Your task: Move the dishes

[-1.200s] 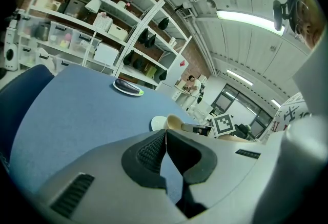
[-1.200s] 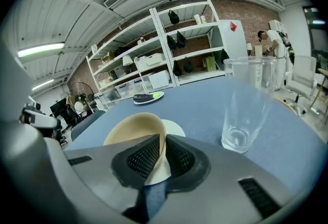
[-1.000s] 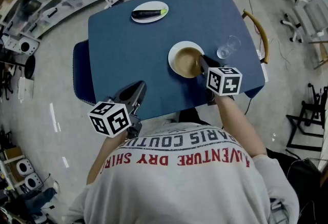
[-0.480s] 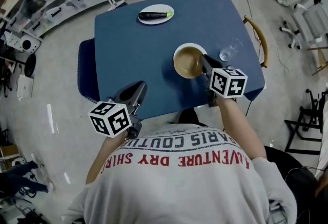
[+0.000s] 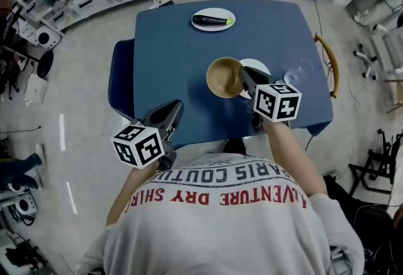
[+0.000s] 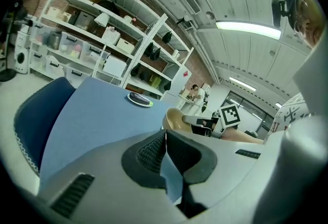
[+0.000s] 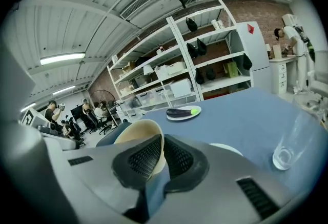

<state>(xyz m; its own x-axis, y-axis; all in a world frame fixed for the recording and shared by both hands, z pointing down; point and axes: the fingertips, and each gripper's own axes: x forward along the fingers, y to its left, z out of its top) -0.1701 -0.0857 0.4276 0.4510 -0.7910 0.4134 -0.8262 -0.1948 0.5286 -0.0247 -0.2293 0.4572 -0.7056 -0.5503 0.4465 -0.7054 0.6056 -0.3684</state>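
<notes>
A tan bowl point(image 5: 224, 77) hangs tilted above the blue table point(image 5: 170, 60), its rim pinched in my right gripper point(image 5: 243, 78), which is shut on it. The bowl point(image 7: 134, 134) fills the left of the right gripper view, rim between the jaws point(image 7: 162, 147). A white plate point(image 5: 258, 67) lies bare just right of the bowl. At the table's far edge a second white plate point(image 5: 213, 20) carries an eggplant. My left gripper point(image 5: 166, 117) hovers at the near left edge, shut and empty point(image 6: 165, 138).
A clear glass point(image 5: 296, 73) stands right of the bare plate, near the table's right edge, also visible as the glass point(image 7: 287, 149). A blue chair point(image 5: 122, 82) is at the table's left side and a wooden chair point(image 5: 327, 53) at its right. Shelving lines the far wall.
The bowl has come up off the white plate and moved left with my right gripper. The plate under it now shows bare. My left gripper has stayed put.
</notes>
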